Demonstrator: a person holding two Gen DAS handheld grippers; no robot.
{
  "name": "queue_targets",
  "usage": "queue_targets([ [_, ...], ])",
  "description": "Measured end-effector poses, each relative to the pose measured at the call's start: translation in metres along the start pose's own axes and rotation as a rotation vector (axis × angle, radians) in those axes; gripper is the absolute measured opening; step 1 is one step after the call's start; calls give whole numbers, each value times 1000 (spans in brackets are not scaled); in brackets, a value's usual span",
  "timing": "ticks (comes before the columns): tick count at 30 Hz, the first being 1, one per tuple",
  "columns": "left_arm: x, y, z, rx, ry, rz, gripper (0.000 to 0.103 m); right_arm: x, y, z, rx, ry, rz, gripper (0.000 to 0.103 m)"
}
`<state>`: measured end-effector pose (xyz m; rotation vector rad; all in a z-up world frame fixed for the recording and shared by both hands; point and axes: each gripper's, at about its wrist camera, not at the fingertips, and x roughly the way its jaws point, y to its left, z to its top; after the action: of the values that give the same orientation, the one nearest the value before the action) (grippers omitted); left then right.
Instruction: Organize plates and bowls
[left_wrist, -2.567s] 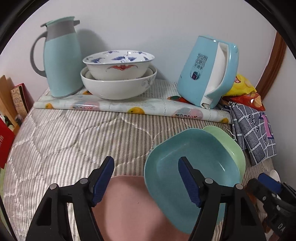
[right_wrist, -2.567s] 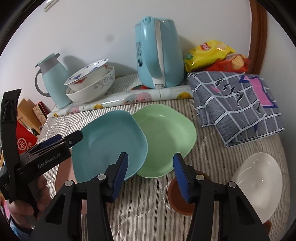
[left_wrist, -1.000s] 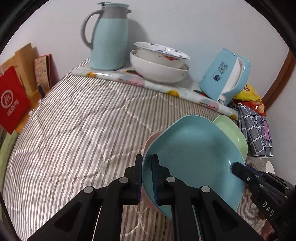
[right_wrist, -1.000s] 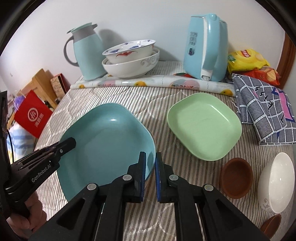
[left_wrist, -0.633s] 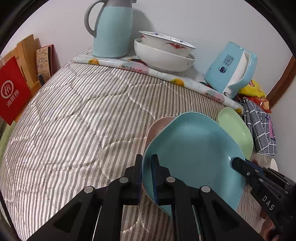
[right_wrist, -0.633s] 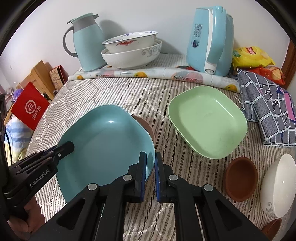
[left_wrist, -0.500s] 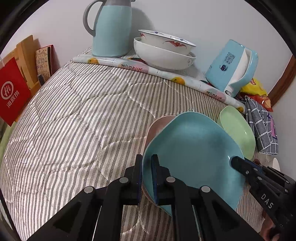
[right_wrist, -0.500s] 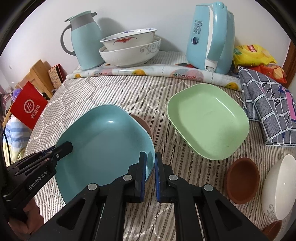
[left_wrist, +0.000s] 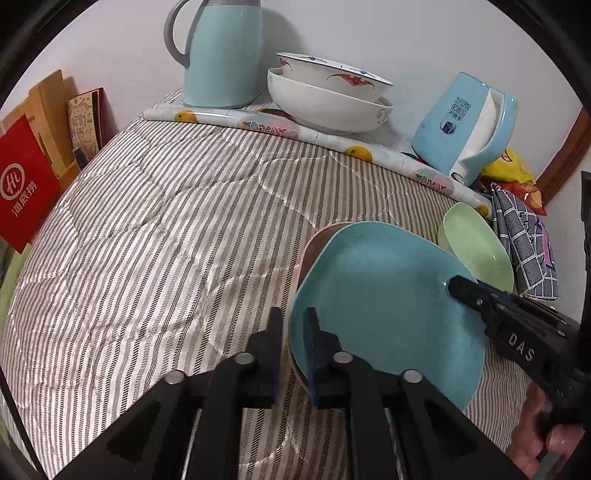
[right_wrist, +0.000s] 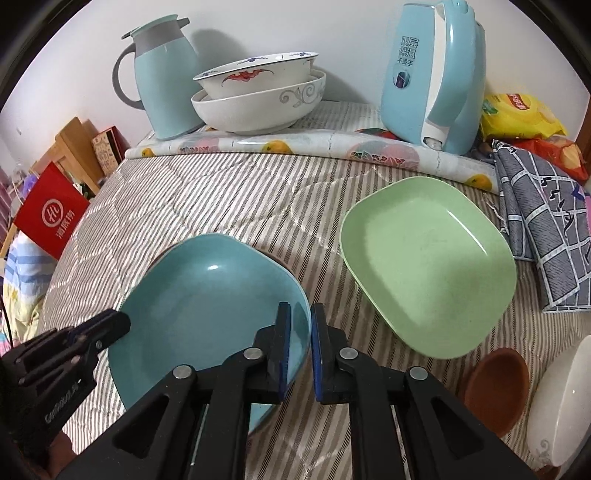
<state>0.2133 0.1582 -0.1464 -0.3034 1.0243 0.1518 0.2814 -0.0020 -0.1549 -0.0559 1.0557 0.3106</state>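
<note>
1. Judging from how things lie now, the task is in its middle part: two large bowls (right_wrist: 258, 94) are already nested at the back, between the thermos jug (right_wrist: 162, 77) and the blue kettle (right_wrist: 432, 74), on a rolled fruit-print mat (right_wrist: 314, 147).

2. The blue plate (right_wrist: 210, 295) is held by both tools at once. The left gripper (left_wrist: 295, 343) has its jaws almost closed on the near-left rim of the plate, and the right gripper (right_wrist: 298, 336) has its jaws almost closed on the opposite rim.

3. The blue plate is tilted a little above the striped bed cover (left_wrist: 166, 229). In the left wrist view a pinkish-brown plate (left_wrist: 314, 243) shows just under its far edge; it seems the blue plate is being set on it, but whether they already touch cannot be told.

4. The green plate (right_wrist: 428, 269) lies alone on the bed cover, to the right of the blue plate and apart from it. It probably has to go on the same stack.

5. Near the right edge of the right wrist view, a small brown bowl (right_wrist: 495, 387) and a white bowl (right_wrist: 561, 406) lie close to each other, not nested. They are likely still to be sorted.

6. So one stack of bowls looks finished, one stack of plates is being built, and one plate with two small bowls remain.
</note>
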Motion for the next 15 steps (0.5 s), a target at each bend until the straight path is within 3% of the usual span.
queue_targets([
  [2,-1,2,-1,-4,-2,6,23,-4,-1,-3,3,-13,1,21],
  [4,-3,3,-2,-7,-2,15,25,-10,-3,-7,8,-27,-5,36],
  [15,-25,-5,-7,9,-28,4,37,-36,-13,-39,45,-60,26,38],
])
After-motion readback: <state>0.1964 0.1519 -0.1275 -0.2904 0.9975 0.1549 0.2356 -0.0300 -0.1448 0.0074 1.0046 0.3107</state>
